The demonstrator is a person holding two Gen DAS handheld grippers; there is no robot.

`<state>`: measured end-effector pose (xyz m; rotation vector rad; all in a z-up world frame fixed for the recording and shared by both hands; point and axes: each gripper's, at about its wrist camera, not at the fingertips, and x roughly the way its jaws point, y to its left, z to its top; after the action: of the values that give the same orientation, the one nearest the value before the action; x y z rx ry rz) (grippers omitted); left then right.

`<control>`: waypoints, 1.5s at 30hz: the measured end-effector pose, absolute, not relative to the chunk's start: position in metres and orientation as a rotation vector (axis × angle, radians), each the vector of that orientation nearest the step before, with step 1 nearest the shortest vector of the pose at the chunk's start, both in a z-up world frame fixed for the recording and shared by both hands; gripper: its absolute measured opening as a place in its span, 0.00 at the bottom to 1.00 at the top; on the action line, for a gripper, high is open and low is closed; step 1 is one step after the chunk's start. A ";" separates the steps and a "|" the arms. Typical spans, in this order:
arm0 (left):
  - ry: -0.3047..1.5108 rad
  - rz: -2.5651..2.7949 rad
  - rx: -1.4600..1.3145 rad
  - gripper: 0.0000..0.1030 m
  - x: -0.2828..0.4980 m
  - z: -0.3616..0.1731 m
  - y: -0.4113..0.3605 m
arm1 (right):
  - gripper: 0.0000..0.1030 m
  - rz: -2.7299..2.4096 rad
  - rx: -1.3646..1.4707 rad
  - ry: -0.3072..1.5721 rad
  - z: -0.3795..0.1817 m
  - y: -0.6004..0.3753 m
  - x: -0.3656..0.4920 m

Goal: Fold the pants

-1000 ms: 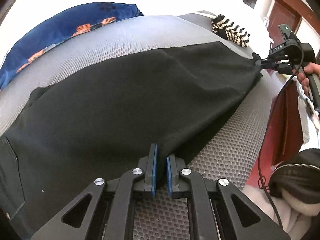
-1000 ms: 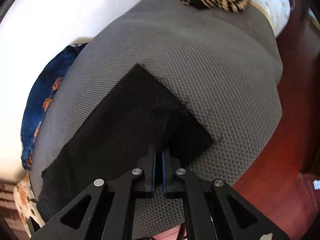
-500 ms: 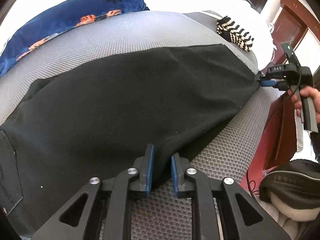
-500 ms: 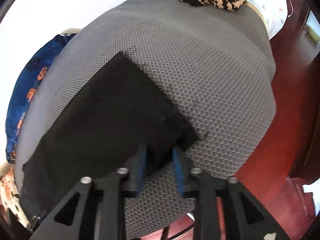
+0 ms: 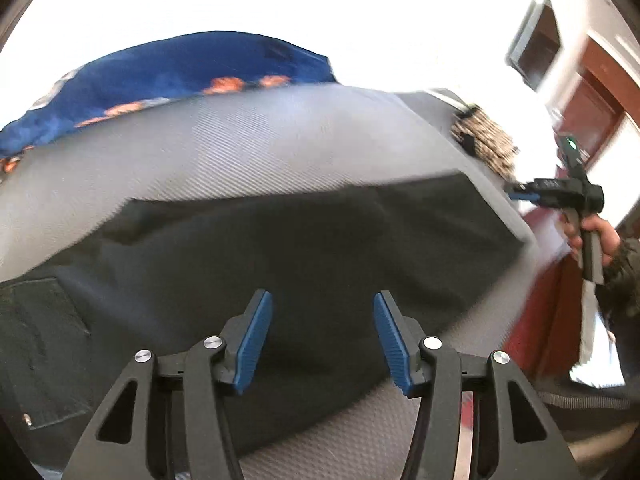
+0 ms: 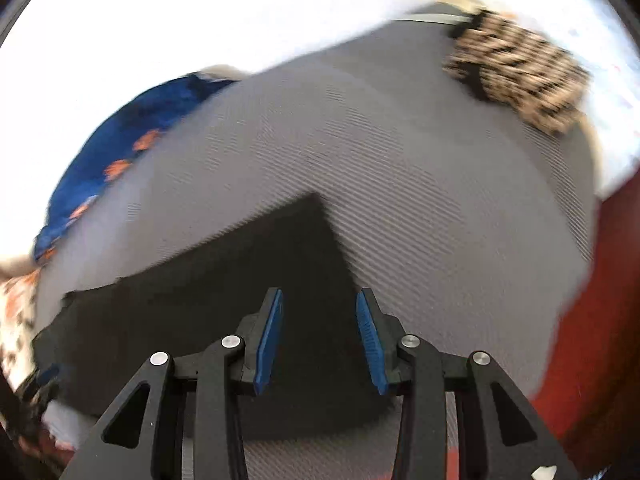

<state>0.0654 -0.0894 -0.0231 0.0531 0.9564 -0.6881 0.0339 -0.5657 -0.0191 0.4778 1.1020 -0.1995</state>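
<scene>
Black pants lie flat on a grey textured cushion, with a back pocket at the left. My left gripper is open and empty just above the pants' near edge. My right gripper is open and empty over the leg end of the pants. In the left wrist view the right gripper hangs beyond the pants' far right corner, held in a hand.
A blue cloth with orange prints lies behind the cushion. A black and tan striped knit sits at the cushion's far end. Red-brown wooden floor lies to the right. A dark door and frame stand at the far right.
Both grippers have opened and let go of the pants, then lifted back a little. The pants now lie flat on the cushion.
</scene>
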 end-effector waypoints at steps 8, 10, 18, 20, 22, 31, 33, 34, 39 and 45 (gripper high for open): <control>0.978 -0.470 0.041 0.53 0.101 -0.047 -0.071 | 0.22 -0.075 0.334 1.169 -0.047 -0.566 0.099; 0.990 -0.456 0.038 0.53 0.105 -0.052 -0.069 | 0.22 -0.080 0.297 1.182 -0.053 -0.567 0.107; 1.033 -0.414 0.036 0.53 0.118 -0.067 -0.069 | 0.23 -0.027 0.306 1.202 -0.068 -0.574 0.110; 1.045 -0.407 0.040 0.53 0.120 -0.070 -0.069 | 0.14 0.000 0.293 1.182 -0.064 -0.570 0.109; 1.052 -0.402 0.038 0.53 0.120 -0.072 -0.070 | 0.12 0.031 0.253 1.171 -0.061 -0.561 0.108; 1.067 -0.389 0.027 0.53 0.120 -0.077 -0.069 | 0.19 -0.021 0.230 1.176 -0.062 -0.568 0.107; 1.073 -0.386 0.025 0.53 0.121 -0.079 -0.069 | 0.19 -0.019 0.231 1.186 -0.065 -0.572 0.107; 1.077 -0.385 0.028 0.53 0.121 -0.079 -0.070 | 0.19 -0.006 0.244 1.194 -0.067 -0.572 0.108; 1.082 -0.380 0.036 0.53 0.121 -0.082 -0.071 | 0.17 0.034 0.236 1.165 -0.060 -0.560 0.107; 1.084 -0.377 0.033 0.53 0.121 -0.083 -0.070 | 0.17 0.037 0.178 1.183 -0.062 -0.550 0.109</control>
<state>0.1212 -0.0702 -0.0826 0.0333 1.0835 -0.3766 0.1091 -0.5500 -0.0625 0.1778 1.1827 0.0368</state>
